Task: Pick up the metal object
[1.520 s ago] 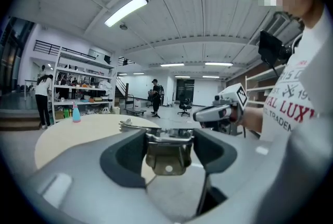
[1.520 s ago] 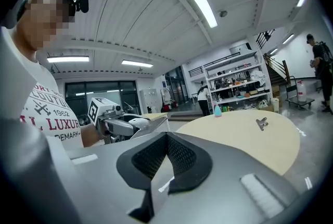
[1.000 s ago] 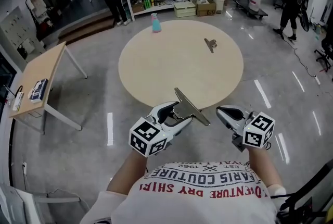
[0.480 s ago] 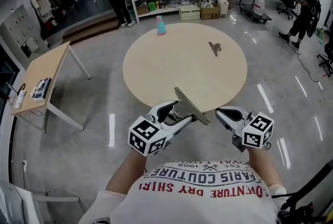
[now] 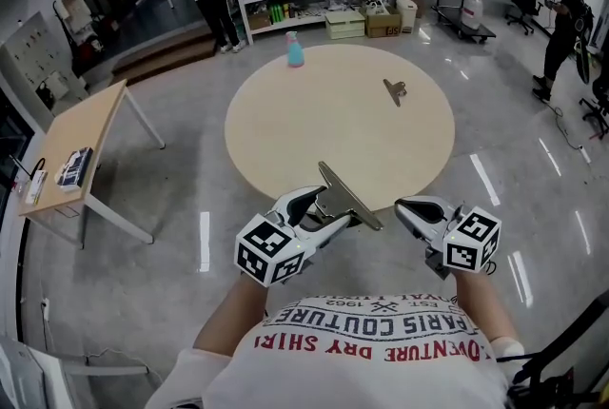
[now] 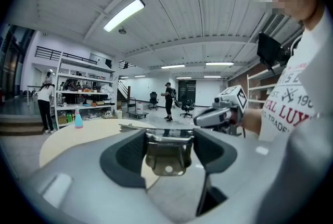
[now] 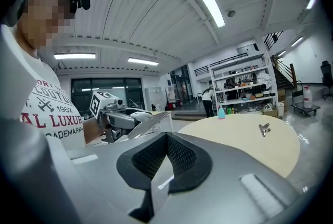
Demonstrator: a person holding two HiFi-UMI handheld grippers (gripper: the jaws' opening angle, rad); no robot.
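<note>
The left gripper (image 5: 328, 209) is clamped on a large silver metal clip (image 5: 350, 196). Seen from the left gripper view, the clip's folded body (image 6: 166, 152) sits squarely between the two dark pads, touched on both sides, and its flat blade juts out past the fingertips. It is held in the air just short of the near edge of the round beige table (image 5: 333, 126). The right gripper (image 5: 404, 205) hovers beside it with its jaws pressed together on nothing. A smaller metal clip (image 5: 395, 90) lies far across the tabletop.
</note>
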